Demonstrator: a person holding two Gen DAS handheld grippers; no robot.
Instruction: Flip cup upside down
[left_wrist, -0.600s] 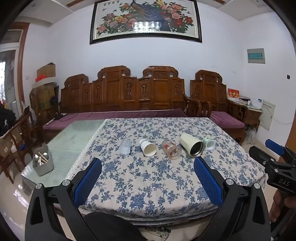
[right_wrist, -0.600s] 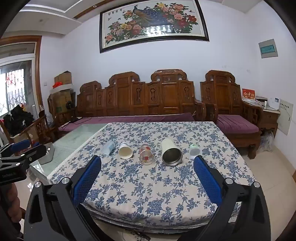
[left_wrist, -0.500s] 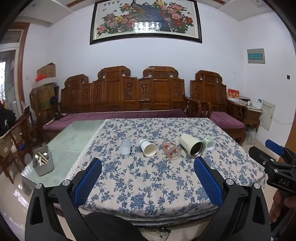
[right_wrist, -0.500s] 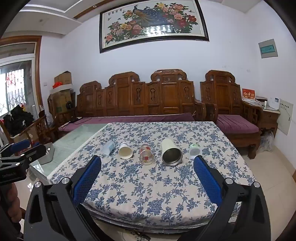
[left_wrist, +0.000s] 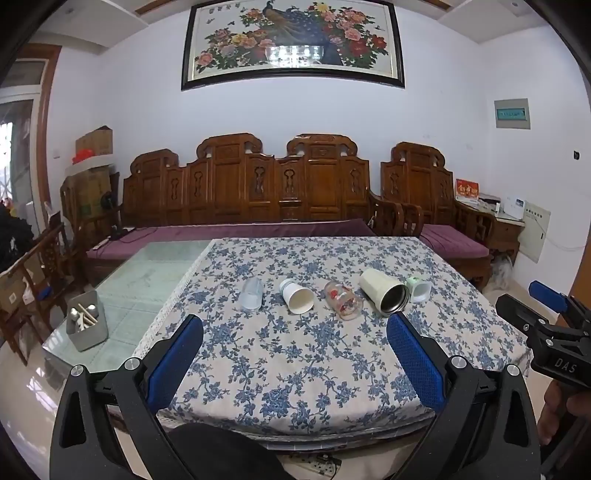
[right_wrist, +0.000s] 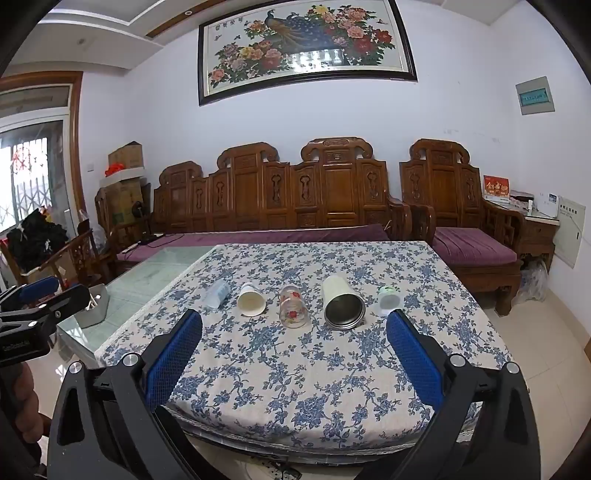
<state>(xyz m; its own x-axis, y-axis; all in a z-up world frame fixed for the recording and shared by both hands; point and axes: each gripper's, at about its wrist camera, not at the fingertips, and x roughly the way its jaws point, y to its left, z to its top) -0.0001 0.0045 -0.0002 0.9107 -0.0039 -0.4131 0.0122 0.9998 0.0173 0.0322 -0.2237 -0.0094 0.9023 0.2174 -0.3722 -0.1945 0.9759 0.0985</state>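
Note:
Several cups lie on their sides in a row on the floral tablecloth (left_wrist: 295, 354): a clear plastic cup (left_wrist: 252, 294), a white paper cup (left_wrist: 296, 296), a glass with red flowers (left_wrist: 342, 300), a cream steel-lined tumbler (left_wrist: 384, 292) and a small white-green cup (left_wrist: 418, 288). In the right wrist view the same row shows: clear cup (right_wrist: 216, 293), paper cup (right_wrist: 251, 300), glass (right_wrist: 293, 307), tumbler (right_wrist: 342, 302), small cup (right_wrist: 388, 300). My left gripper (left_wrist: 294, 354) and right gripper (right_wrist: 294, 349) are both open and empty, held near the table's front edge, well short of the cups.
A grey holder with utensils (left_wrist: 87, 320) stands on the bare glass part of the table at the left. A carved wooden sofa (left_wrist: 258, 199) with purple cushions is behind the table. A power strip (left_wrist: 317, 463) lies on the floor below the front edge.

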